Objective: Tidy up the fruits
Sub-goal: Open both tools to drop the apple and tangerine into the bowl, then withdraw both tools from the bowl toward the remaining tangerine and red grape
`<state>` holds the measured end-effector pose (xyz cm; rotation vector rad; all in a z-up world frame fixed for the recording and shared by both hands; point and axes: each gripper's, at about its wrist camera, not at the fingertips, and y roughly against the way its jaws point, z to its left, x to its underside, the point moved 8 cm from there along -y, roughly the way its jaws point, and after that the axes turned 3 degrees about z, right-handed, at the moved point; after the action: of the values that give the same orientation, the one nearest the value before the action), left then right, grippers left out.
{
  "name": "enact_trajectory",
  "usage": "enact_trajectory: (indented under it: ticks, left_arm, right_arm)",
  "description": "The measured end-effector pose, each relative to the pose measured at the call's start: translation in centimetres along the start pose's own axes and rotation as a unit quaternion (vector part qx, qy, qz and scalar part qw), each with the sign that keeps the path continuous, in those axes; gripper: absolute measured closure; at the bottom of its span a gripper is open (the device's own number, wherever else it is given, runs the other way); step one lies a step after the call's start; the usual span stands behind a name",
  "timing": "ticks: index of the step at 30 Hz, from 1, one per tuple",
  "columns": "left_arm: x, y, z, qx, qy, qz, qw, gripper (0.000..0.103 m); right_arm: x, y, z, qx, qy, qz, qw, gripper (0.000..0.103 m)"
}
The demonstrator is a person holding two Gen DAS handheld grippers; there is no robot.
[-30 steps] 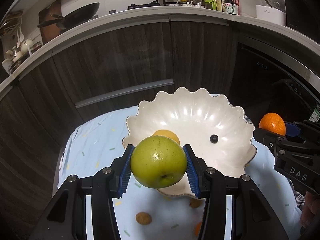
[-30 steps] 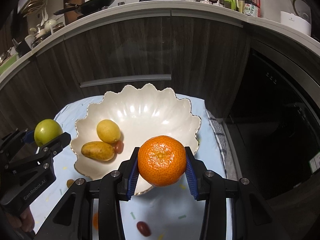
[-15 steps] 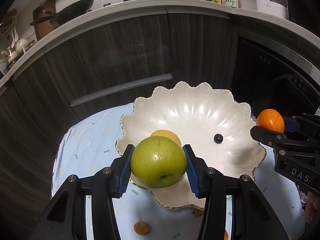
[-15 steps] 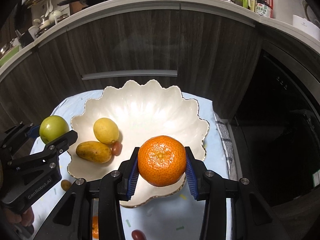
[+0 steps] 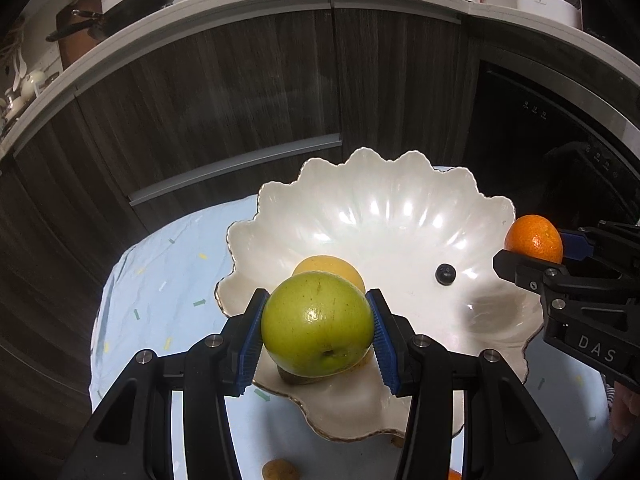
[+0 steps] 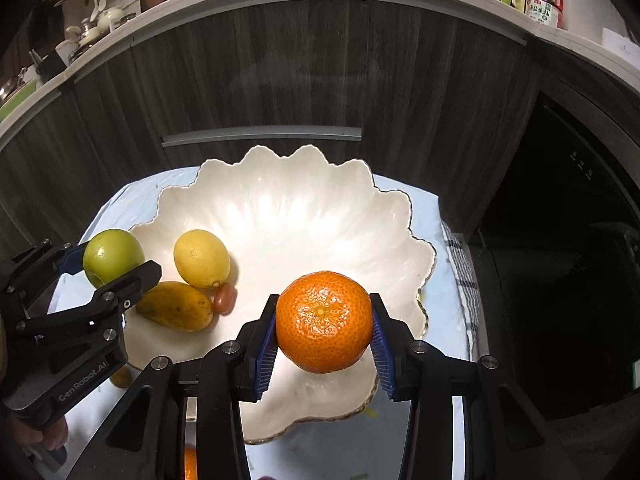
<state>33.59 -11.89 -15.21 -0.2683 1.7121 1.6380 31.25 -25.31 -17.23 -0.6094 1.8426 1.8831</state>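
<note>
I have the left gripper (image 5: pixel 317 330) clamped on the apple (image 5: pixel 317 325) and the right gripper (image 6: pixel 324 330) on the orange (image 6: pixel 323 322), both over the bowl (image 6: pixel 304 184), which holds a lemon (image 6: pixel 201 258), mango (image 6: pixel 176 306) and tomato (image 6: pixel 224 298); small fruits lie loose outside.

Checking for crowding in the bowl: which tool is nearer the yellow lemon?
Left. The left tool, holding the green apple, is beside the lemon; the right tool, holding the orange, is farther across the bowl.
</note>
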Motion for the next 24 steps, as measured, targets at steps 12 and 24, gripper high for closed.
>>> enact_trajectory:
  ticks: [12,24]
  left_arm:
    - [0.5,0.1,-0.2,-0.01,-0.002,-0.001,0.9999,0.023]
    - [0.7,1.6,1.1,-0.036,0.013,-0.012,0.9992,0.006]
  right_arm:
    - [0.4,-0.4,-0.3,0.003,-0.005,0.009,1.0,0.048]
    - [0.2,0.8,-0.8,0.024,-0.005,-0.009,1.0,0.028]
